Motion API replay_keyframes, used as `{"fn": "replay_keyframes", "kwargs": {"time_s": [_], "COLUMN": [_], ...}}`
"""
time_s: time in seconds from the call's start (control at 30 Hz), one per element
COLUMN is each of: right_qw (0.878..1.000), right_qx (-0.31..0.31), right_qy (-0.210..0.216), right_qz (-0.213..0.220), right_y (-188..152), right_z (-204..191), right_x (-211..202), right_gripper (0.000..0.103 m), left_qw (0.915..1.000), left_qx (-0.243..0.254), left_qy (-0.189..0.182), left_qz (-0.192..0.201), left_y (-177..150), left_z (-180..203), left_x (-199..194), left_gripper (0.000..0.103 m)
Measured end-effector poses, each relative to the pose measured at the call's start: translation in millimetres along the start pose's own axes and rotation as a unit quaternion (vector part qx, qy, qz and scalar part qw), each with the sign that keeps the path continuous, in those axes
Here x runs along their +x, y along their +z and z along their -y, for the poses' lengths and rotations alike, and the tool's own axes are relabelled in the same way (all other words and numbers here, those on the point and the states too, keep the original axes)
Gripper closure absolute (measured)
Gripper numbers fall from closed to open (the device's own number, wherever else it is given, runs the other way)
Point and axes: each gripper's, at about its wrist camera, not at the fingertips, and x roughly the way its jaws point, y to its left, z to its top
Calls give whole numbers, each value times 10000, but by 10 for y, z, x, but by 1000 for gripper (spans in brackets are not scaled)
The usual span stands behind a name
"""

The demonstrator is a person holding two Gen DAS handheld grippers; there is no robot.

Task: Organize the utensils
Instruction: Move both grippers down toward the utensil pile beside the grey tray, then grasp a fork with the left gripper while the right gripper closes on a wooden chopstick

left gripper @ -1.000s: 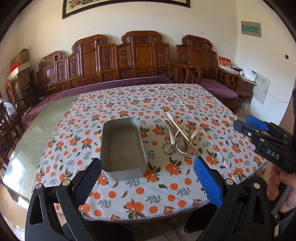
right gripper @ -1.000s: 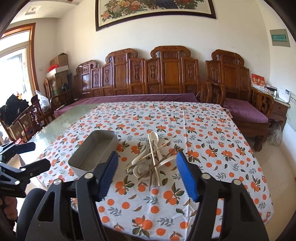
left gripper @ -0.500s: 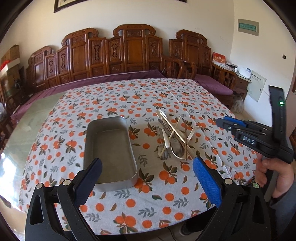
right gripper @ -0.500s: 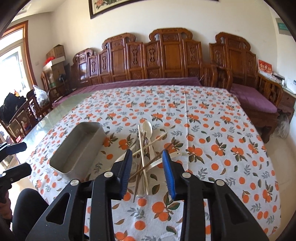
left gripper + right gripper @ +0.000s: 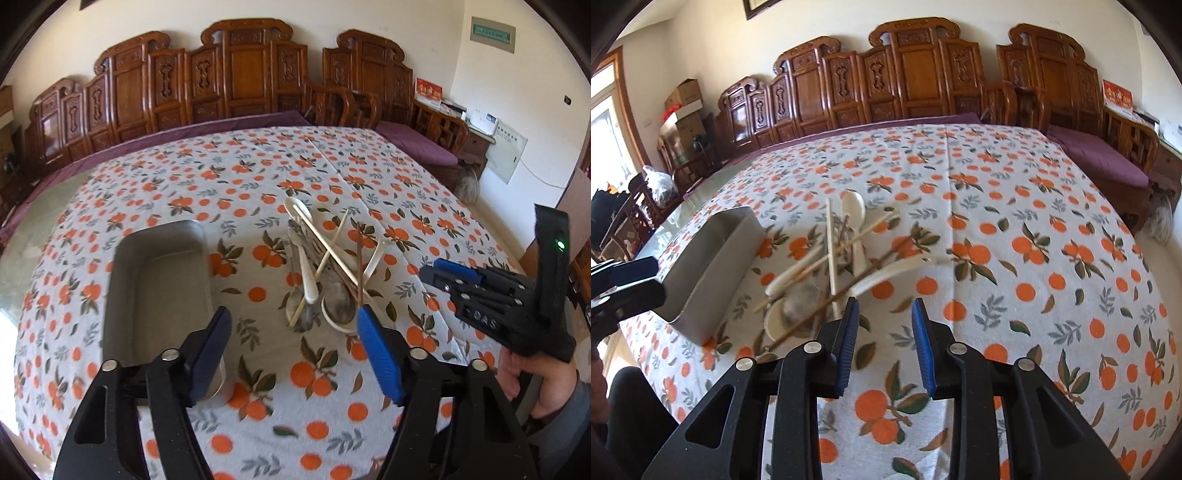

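Observation:
A heap of utensils (image 5: 325, 266), white spoons, metal spoons and chopsticks, lies on the orange-print tablecloth; it also shows in the right wrist view (image 5: 838, 258). An empty grey metal tray (image 5: 159, 288) stands to its left, also seen in the right wrist view (image 5: 709, 266). My left gripper (image 5: 295, 347) is open and empty, above the table's near edge between tray and heap. My right gripper (image 5: 884, 325) is partly open and empty, just right of the heap's near end; it shows from outside in the left wrist view (image 5: 480, 295).
The round table (image 5: 258, 177) carries the tablecloth, with bare glass at its left side (image 5: 33, 221). Carved wooden benches (image 5: 236, 81) with purple cushions stand behind it. Chairs and boxes (image 5: 679, 110) are at the far left.
Both grippers have moved forward and lower toward the table. The right gripper's jaws have narrowed from wide open to a small gap and it has come up close to the heap.

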Motion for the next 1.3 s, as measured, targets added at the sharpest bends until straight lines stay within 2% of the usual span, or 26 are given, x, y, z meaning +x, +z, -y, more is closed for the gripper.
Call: {"fn": "replay_keyframes", "kwargs": {"time_s": [0.27, 0.3, 0.5, 0.6, 0.67, 0.7, 0.73, 1.0, 1.13, 1.3], "right_qw": [10000, 10000, 10000, 9999, 9999, 9999, 9998, 9993, 9990, 9986], "right_qx": [-8, -30, -54, -34, -29, -31, -30, -48, -66, -100], "right_qy": [-22, -16, 36, 82, 118, 123, 143, 275, 304, 326], "right_qz": [-32, -34, -57, -80, -95, -107, -120, -254, -311, -396], "right_y": [-15, -11, 14, 25, 35, 37, 41, 63, 72, 62], "right_z": [8, -5, -29, -38, -49, -57, -68, -202, -271, -356], "right_x": [35, 46, 91, 111, 128, 136, 146, 261, 312, 373], "right_gripper": [71, 71, 71, 71, 71, 71, 71, 71, 71, 71], "left_qw": [9988, 9983, 9950, 9928, 9914, 9904, 9897, 9929, 9943, 9950], "left_qx": [-158, -190, -372, -512, -604, -652, -694, -636, -542, -513], "left_qy": [-113, -131, -255, -365, -453, -504, -533, -616, -661, -697], "left_qz": [-459, -542, -891, -1016, -1074, -1113, -1129, -795, -630, -491], "left_y": [225, 242, 299, 300, 283, 274, 273, 282, 227, 115], "left_z": [26, 23, -27, -56, -75, -90, -100, -145, -152, -185], "left_x": [651, 727, 1076, 1157, 1185, 1191, 1192, 913, 753, 638], "left_gripper": [56, 60, 62, 70, 76, 86, 92, 93, 98, 99]}}
